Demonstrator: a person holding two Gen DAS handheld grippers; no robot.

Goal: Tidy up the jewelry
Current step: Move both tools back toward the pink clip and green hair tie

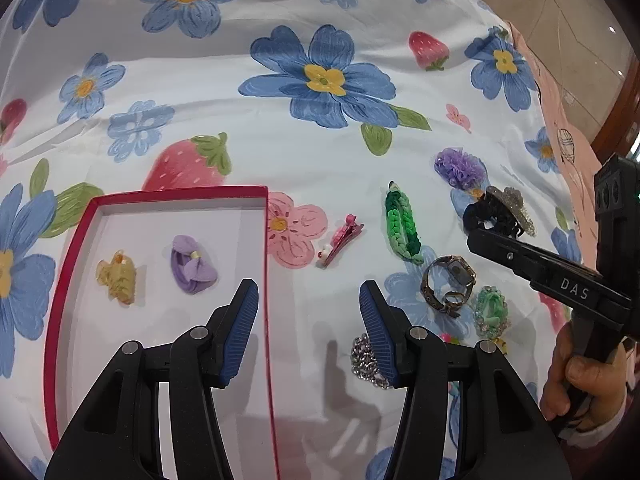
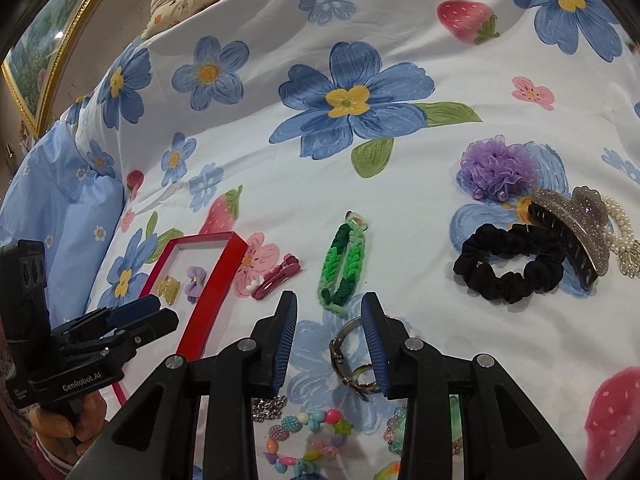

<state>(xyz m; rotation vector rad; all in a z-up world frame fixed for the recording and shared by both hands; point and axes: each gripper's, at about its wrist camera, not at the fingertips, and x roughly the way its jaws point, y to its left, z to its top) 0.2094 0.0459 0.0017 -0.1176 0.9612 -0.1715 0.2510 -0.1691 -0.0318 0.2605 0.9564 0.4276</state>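
Both grippers are held over a bed covered by a flowered sheet (image 1: 224, 92), and nothing is gripped by either.

The left gripper (image 1: 309, 300) is seen with its fingers (image 1: 244, 320) parted and empty. The right wall of a red box (image 1: 267, 240) runs up between them, close to the left finger. Inside the box, ahead and to the left of the fingers, a yellow clip (image 1: 117, 277) and a purple bow (image 1: 192, 270) are laid side by side, apart from each other. A silver chain (image 1: 366, 360) lies just beside the right finger, partly hidden by it. Ahead and to the right, a pink clip (image 1: 340, 240), a green braid (image 1: 402, 226) and a watch (image 1: 448, 286) are spread on the sheet, outside the box.

The right gripper (image 2: 329, 322) is likewise open, its fingers (image 2: 374, 340) empty. The watch (image 2: 352, 360) is seen between them, lying on the sheet, partly behind the right finger; contact cannot be told. The green braid (image 2: 340, 264) lies just ahead. A black scrunchie (image 2: 508, 262) and a glitter claw clip (image 2: 576, 228) lie ahead to the right, the clip overlapping the scrunchie. A bead bracelet (image 2: 308, 440) is found below the fingers.
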